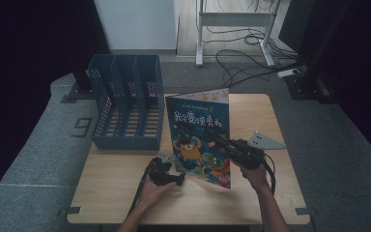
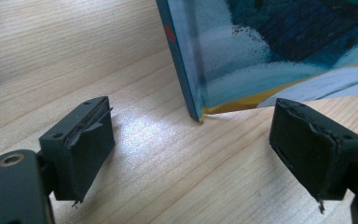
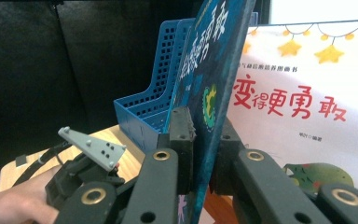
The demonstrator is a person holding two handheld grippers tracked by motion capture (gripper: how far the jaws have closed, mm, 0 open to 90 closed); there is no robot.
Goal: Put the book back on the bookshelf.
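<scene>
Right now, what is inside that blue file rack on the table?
The blue file rack looks empty: through its open top the high view shows bare slatted floor in each compartment. The upright picture book, clamped by the right gripper, covers the lower right corner of its side wall.

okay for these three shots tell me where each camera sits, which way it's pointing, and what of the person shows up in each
High view: above the person's side, looking forward and down at the table; both forearms, left gripper, right gripper.
Left gripper view: rides the left gripper, facing the picture book's bottom corner on the tabletop; its open jaws.
Right gripper view: rides the right gripper, clamped on the book's cover, facing the blue file rack; left hand.
Shared: the book.
</scene>
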